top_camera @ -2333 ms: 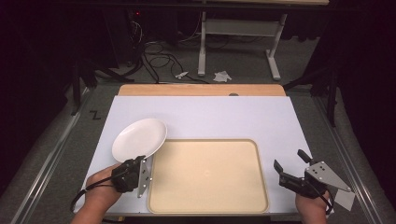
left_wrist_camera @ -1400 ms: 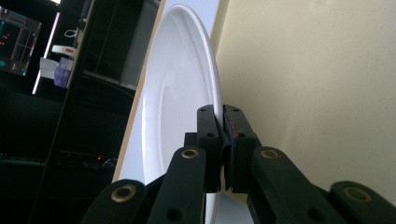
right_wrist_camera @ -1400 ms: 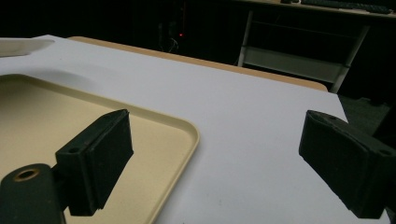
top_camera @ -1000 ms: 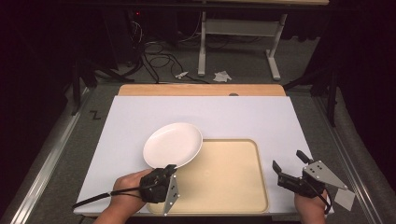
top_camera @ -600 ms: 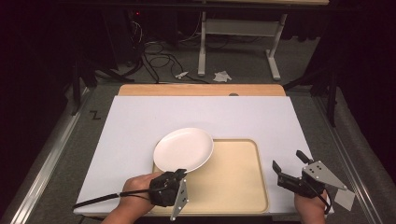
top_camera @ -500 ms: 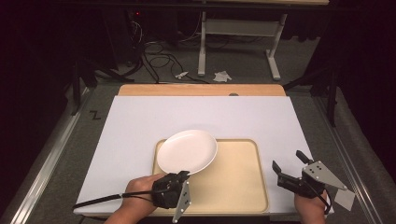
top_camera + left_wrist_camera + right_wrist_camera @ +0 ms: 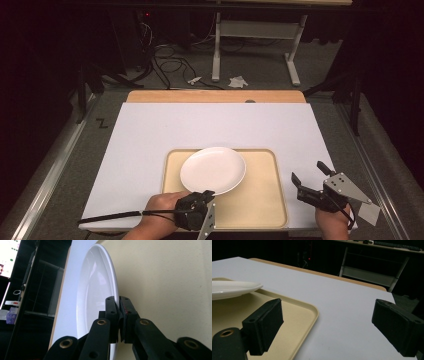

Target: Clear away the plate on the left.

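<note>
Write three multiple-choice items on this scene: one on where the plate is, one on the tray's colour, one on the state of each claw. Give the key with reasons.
1. Where is the white plate?
A. Over the tray
B. On the floor
C. On the bare white table top, left of the tray

2. What colour is the tray?
A. Red
B. Beige
C. Black

3. How do the claws stand?
A. Both open
B. Left claw shut on the plate's rim, right claw open
C. Both shut on the plate

Key: 1 A, the high view shows the plate within the tray's outline. 2 B, its surface is pale tan. 3 B, the left gripper view shows jaws pinching the rim; the right jaws stand wide apart.
</note>
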`<state>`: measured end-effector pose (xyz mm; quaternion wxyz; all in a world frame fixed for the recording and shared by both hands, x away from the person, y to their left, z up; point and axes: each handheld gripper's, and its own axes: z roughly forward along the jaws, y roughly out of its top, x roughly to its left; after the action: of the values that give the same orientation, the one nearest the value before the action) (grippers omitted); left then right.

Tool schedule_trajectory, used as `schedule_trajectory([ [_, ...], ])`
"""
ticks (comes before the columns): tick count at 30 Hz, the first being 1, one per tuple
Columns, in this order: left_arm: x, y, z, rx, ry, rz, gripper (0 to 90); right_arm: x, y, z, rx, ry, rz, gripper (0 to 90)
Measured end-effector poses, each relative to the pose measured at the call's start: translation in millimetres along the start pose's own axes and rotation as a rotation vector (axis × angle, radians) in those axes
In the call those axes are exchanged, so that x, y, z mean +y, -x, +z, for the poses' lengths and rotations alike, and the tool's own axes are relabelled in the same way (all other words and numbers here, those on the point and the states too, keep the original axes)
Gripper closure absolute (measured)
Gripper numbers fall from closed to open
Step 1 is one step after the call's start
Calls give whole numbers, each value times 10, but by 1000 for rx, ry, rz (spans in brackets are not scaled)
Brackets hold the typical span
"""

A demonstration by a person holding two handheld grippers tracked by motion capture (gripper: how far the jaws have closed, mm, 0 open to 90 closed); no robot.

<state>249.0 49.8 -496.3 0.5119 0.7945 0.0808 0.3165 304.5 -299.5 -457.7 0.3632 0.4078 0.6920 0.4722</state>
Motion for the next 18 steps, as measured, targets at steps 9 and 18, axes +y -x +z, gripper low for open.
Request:
schedule_trajectory([
  [9, -34, 55, 16, -17, -20, 7, 864, 4, 2, 7, 4, 1, -6, 108],
  [18, -76, 75, 39, -20, -34, 11, 865, 7, -1, 11, 11, 10, -7, 108],
])
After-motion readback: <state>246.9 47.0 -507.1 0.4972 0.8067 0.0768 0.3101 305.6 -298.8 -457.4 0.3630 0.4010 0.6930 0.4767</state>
